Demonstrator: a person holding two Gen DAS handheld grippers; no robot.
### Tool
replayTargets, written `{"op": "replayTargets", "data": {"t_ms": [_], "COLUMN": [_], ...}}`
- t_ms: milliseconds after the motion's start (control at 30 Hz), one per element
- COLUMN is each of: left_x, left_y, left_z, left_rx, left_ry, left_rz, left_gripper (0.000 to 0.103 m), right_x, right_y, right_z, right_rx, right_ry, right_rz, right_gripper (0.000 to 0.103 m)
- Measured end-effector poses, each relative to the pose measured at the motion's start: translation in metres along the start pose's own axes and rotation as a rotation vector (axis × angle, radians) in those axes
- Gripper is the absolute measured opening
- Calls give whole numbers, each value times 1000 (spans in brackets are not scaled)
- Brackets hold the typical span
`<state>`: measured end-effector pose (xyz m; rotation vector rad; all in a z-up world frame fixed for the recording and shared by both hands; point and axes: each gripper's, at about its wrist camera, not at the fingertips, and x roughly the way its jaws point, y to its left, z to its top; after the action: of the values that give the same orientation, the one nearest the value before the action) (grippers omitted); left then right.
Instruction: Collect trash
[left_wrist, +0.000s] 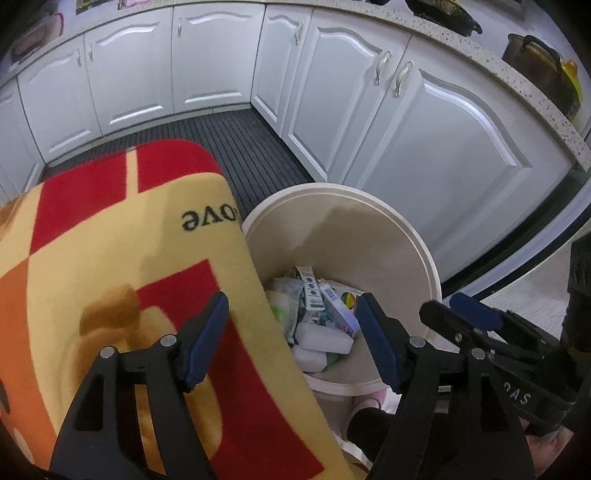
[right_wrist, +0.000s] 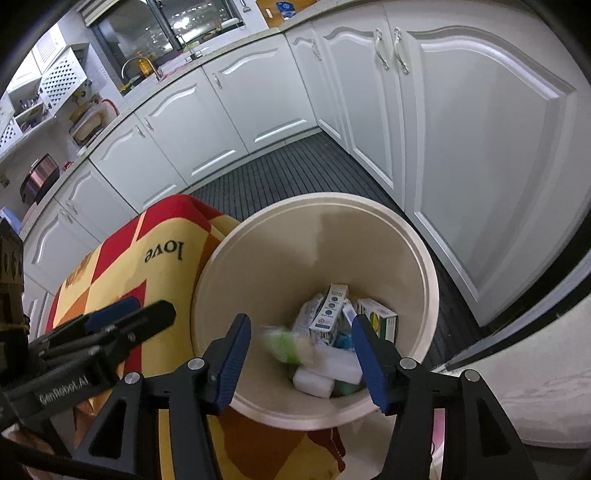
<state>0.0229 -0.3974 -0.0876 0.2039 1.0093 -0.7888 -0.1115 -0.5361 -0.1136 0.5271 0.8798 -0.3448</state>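
Left wrist view: the left gripper (left_wrist: 291, 338) hangs wide open and empty beside the cream bin (left_wrist: 424, 258), over the patterned blanket (left_wrist: 110, 240). Trash (left_wrist: 321, 314) lies at the bin's bottom: small cartons and white blocks, judged light and fairly stiff, best pinched across a narrow side.

Right wrist view: the right gripper (right_wrist: 301, 363) is spread wide above the bin (right_wrist: 428, 280), holding nothing. A blurred green-white piece (right_wrist: 284, 343), seemingly soft wrapping, lies between its fingers, over the heap.

I see the beige round trash bin (right_wrist: 413, 236) standing upright on the floor, holding small cartons (right_wrist: 328, 308), white packets (right_wrist: 314, 382) and a blurred green wrapper (right_wrist: 284, 345).
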Motion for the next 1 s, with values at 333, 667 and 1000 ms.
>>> {"op": "replayTargets", "data": {"t_ms": [333,667,1000], "left_x": [-41,-100,-158], "left_y": [4,16,22], "left_z": [-21,-44,-67], "left_rx": [42,15,-15], "left_ry": [-123,-257,-427], "left_rz": [140,162,187], "left_gripper": [71,71,84], "right_x": [-31,-67,-116], "right_y": [22,50,81], "right_z": [-16,-29,-42], "right_rx": [-58,-112,-159], "right_ry": [-79,-177,-317], "right_rz": [-24,-57,-67], "right_gripper": [69,76,88]}}
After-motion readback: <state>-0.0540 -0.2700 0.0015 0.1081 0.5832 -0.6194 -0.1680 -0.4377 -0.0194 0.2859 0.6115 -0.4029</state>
